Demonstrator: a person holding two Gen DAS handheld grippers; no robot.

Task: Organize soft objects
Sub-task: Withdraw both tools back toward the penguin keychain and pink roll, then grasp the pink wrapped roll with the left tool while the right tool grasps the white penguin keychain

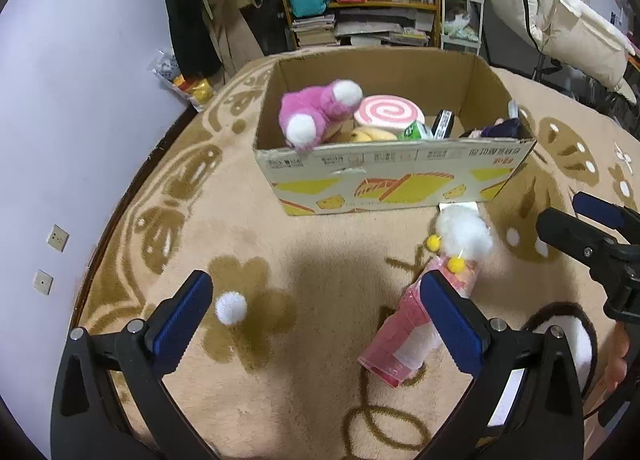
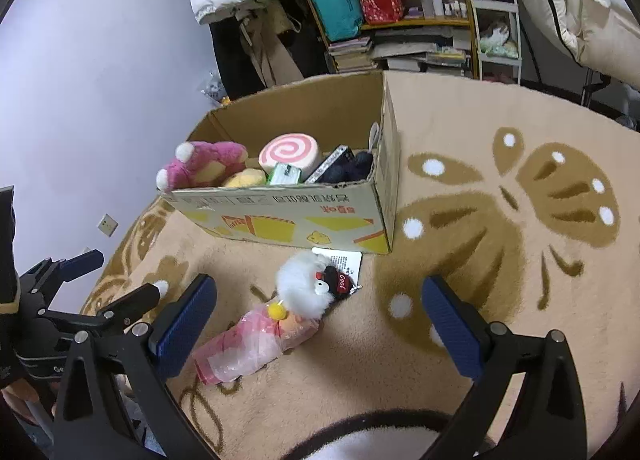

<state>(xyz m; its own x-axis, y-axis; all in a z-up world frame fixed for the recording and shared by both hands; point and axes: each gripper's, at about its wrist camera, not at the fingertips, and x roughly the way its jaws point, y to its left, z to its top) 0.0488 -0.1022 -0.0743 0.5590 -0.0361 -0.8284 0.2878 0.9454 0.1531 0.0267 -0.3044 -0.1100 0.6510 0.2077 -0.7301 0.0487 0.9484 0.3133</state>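
Soft toys are what you are sorting, and most already sit in the cardboard box point(image 1: 394, 176) at the far side of the tan rug point(image 1: 280, 220): a pink plush point(image 1: 310, 112) hangs over the box's near-left rim, with a pink-swirl cushion point(image 1: 390, 111) behind it and darker things to the right that are hard to name; outside the box, the largest piece left is the doll in pink plastic wrap point(image 2: 256, 344), lying on the rug just in front of the box, its long axis running from your near left toward the box's right end, fluffy white head point(image 2: 306, 284) farthest from you and close to the white card point(image 2: 340, 262) at the box's foot; a small black charm lies against that head; smallest is the white pom-pom point(image 1: 231, 308), alone on the rug, well apart from the doll.

Your left gripper point(image 1: 320, 326) has its blue pads spread wide and grips nothing; the wrapped body lies partly behind its right pad, while the pom-pom sits just inside its left pad; your right gripper point(image 2: 322, 326) is likewise spread and empty, with the doll ahead and left of centre, beside its left pad; a brown-rimmed white plush point(image 2: 360, 440) sits right under it; the left looks nearer the pom-pom; either could reach the doll, best taken across its body.
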